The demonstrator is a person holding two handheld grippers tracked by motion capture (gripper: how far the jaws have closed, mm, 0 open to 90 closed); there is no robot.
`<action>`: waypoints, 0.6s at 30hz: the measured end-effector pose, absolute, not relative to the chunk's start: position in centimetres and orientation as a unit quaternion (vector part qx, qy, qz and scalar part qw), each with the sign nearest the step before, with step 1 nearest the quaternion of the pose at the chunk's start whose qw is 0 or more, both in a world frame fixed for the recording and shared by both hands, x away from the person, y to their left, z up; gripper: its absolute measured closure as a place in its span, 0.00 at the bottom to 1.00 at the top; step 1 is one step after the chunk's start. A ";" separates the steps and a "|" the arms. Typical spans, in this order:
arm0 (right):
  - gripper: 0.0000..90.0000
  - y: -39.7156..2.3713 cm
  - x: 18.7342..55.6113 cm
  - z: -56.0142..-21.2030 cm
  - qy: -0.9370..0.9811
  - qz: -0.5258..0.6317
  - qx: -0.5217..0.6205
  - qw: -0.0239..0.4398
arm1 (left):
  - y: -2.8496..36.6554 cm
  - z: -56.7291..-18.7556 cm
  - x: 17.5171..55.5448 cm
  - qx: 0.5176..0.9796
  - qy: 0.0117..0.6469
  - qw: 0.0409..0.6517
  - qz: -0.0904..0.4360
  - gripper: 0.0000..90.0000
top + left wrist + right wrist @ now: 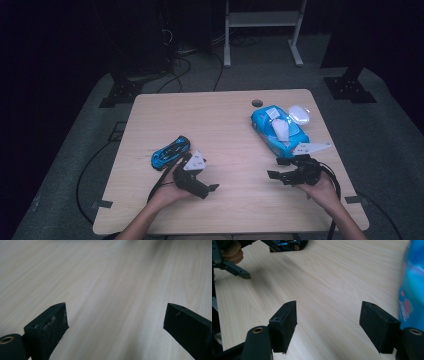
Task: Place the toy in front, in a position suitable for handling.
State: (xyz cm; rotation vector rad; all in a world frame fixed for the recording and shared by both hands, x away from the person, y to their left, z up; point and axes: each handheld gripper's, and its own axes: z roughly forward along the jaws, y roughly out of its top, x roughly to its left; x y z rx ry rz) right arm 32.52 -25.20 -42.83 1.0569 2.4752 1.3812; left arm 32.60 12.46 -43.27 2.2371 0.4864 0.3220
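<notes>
**Both claws spread, nothing lifted yet**

An early stage is seen here. In the high view, the left claw [212, 188] is held low over the counter [225, 115] at lower left of centre, jaws spread, with nothing between them. In the left gripper view the same spread is confirmed: two black pads [53, 322] stand wide apart and bare wood is seen in the gap.

The toy car [170, 152], blue and black, is parked left of centre in the high view, just beside the rear of the left claw, apparently untouched. It is caught again at the top left of the right gripper view [287, 245], wheels on the wood.

The right claw [276, 167] is held at lower right of the high view, jaws also wide and empty, aimed leftward across the counter. Just above it in the frame, the blue wipes pack [278, 130] lies at right of centre, a white wipe pulled up from its top; its blurred blue edge is seen at the far right of the right gripper view [412, 290]. A clear lid [299, 114] rests beside the pack, toward the upper right.

As a judgement: no grasp has been made. A wipe is yet to be taken and the car yet to be held, so nearly all of the work is left.
</notes>
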 end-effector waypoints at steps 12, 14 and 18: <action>0.31 -18.4 37.1 -38.3 0.833 0.460 0.304 0.048 | 21.0 -42.5 35.0 0.850 0.294 0.396 0.184 0.05; 0.31 -16.6 38.2 -37.4 0.832 0.466 0.298 0.047 | 22.5 -42.5 35.6 0.844 0.313 0.393 0.187 0.03; 0.31 -13.2 40.4 -36.4 0.835 0.469 0.285 0.041 | 24.2 -42.3 36.2 0.842 0.323 0.386 0.195 0.03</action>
